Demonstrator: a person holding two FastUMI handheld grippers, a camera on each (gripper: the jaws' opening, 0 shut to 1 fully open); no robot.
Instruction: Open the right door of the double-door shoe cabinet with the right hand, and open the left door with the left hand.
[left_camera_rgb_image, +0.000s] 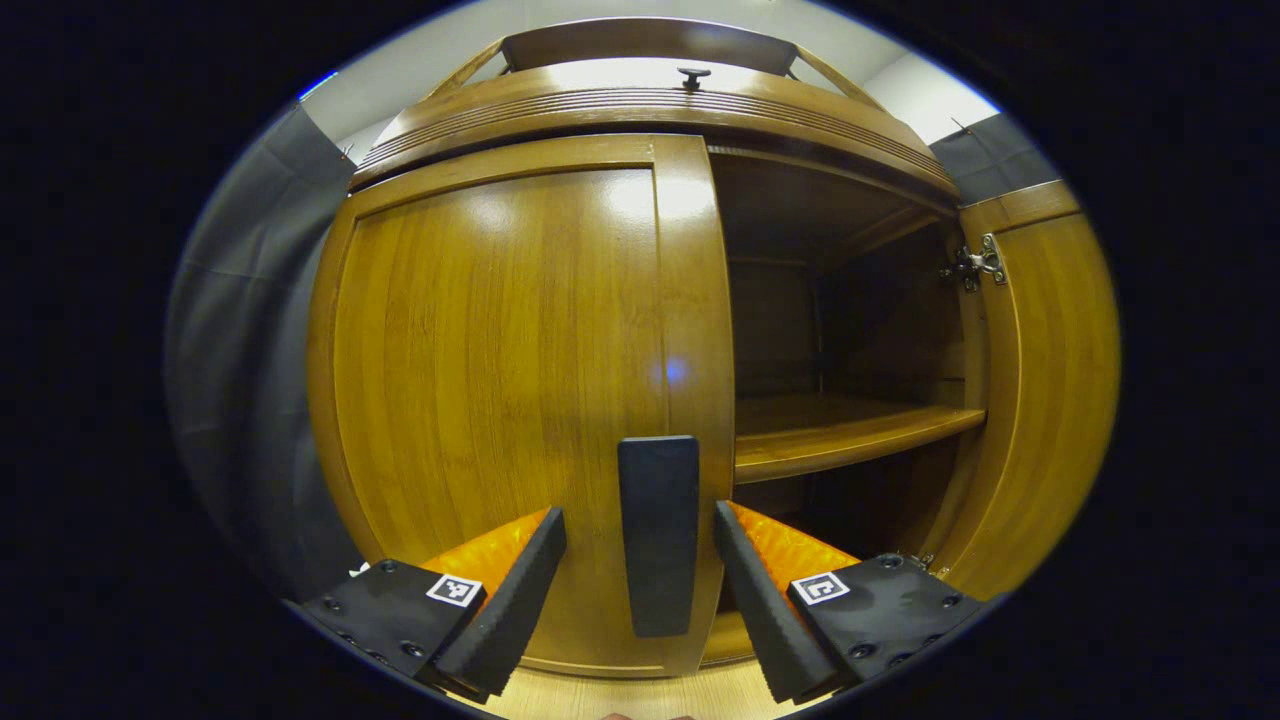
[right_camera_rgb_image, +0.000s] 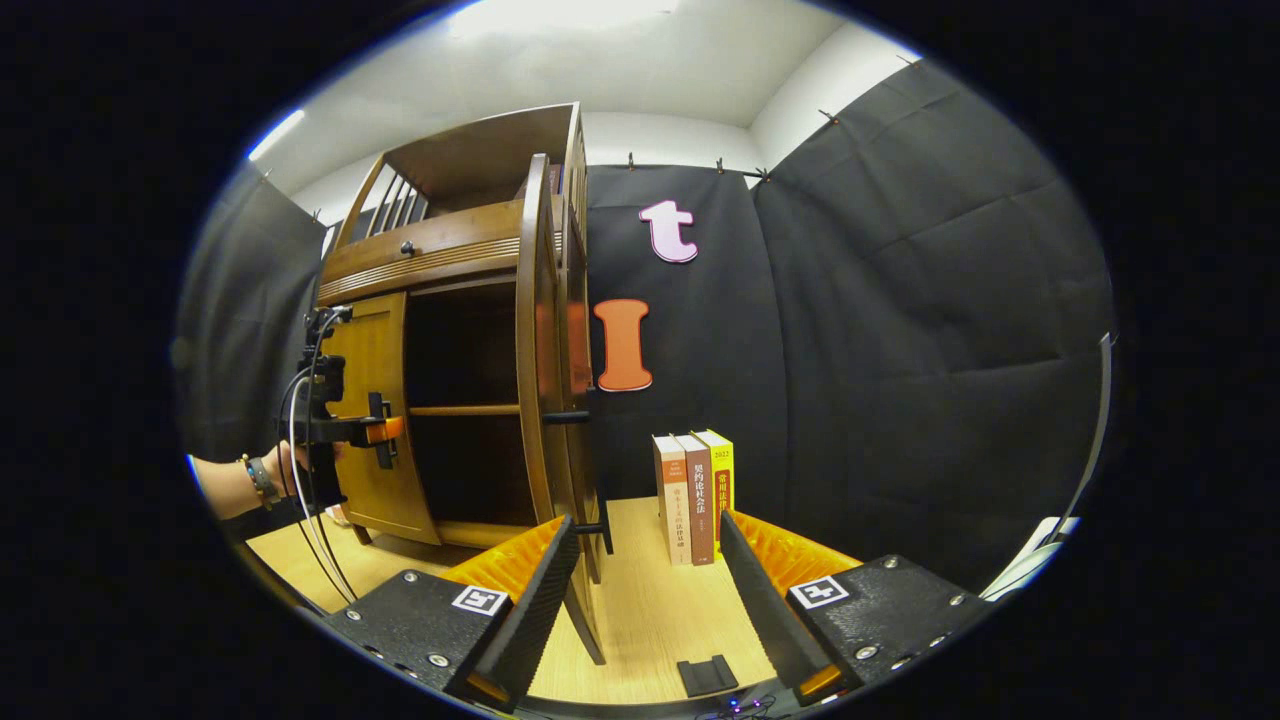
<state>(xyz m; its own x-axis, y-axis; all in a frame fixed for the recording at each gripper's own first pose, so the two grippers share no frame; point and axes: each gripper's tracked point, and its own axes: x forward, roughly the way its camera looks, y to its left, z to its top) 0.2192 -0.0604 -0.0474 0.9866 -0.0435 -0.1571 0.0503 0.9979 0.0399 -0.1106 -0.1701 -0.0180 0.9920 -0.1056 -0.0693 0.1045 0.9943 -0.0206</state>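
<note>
The wooden shoe cabinet (left_camera_rgb_image: 640, 100) is right in front in the left gripper view. Its left door (left_camera_rgb_image: 500, 380) lies flat and closed, with a dark upright handle (left_camera_rgb_image: 657, 535) near its inner edge. My left gripper (left_camera_rgb_image: 640, 590) is open, one finger on each side of that handle with gaps between. The right door (left_camera_rgb_image: 1045, 400) is swung wide, baring a shelf (left_camera_rgb_image: 850, 430). In the right gripper view my right gripper (right_camera_rgb_image: 640, 600) is open and holds nothing; the right door (right_camera_rgb_image: 540, 400) stands edge-on just beyond its left finger. A hand (right_camera_rgb_image: 250, 480) holds the left gripper (right_camera_rgb_image: 360, 430) at the left door (right_camera_rgb_image: 375, 440).
Three books (right_camera_rgb_image: 695, 495) stand upright on the wooden tabletop (right_camera_rgb_image: 650, 600) to the right of the cabinet, against the black cloth wall. A small dark piece (right_camera_rgb_image: 707, 675) lies on the table near my right gripper. A knob (left_camera_rgb_image: 693, 75) sits on the cabinet's top.
</note>
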